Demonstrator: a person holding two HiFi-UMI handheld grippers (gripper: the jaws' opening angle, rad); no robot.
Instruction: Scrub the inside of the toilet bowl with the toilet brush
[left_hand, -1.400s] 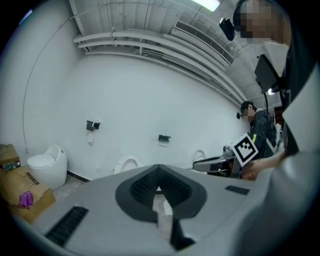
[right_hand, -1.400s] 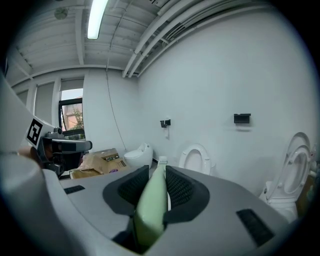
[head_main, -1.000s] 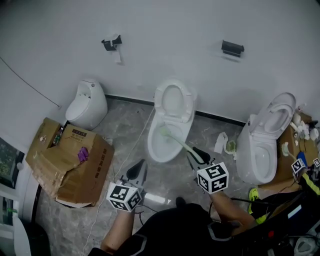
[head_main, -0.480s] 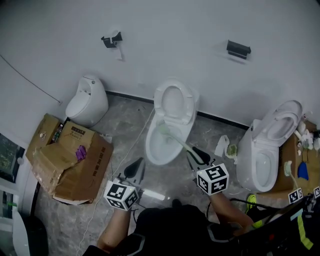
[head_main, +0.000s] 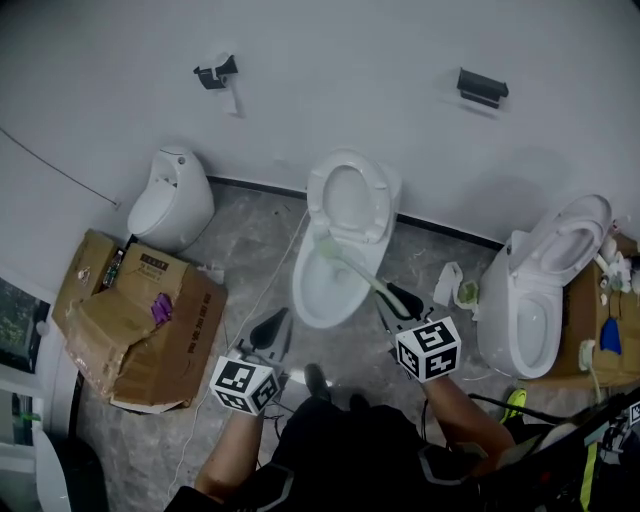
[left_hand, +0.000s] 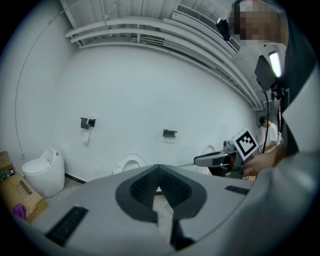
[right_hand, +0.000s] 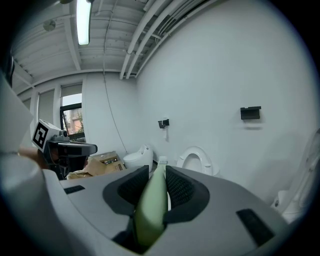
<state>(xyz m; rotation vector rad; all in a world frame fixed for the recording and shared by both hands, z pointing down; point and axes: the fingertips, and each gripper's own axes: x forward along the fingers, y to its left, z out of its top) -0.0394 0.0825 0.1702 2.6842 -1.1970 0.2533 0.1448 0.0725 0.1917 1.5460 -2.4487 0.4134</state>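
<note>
Fingers: our right gripper (head_main: 398, 302) clamps the pale-green plastic toilet brush (head_main: 352, 275); left gripper (left_hand: 159, 188) closed, empty.
Brush axis: forward-left from us, into the white ceramic toilet bowl (head_main: 318, 300).

Bare floor (head_main: 245, 245) lies open between the cardboard box (head_main: 140, 330) and the toilet bowl (head_main: 322, 295), crossed only by a thin cable (head_main: 268, 283). The raised seat (head_main: 348, 195) walls the bowl's back, and the toilet brush (head_main: 355, 270) slants across its mouth. Crumpled litter (head_main: 447, 283) lies toward the second toilet (head_main: 530, 320).

Even cool indoor light, ceiling tube lamp (right_hand: 83, 22) glowing, soft shadows, gripper views fisheye-warped with dark corners
</note>
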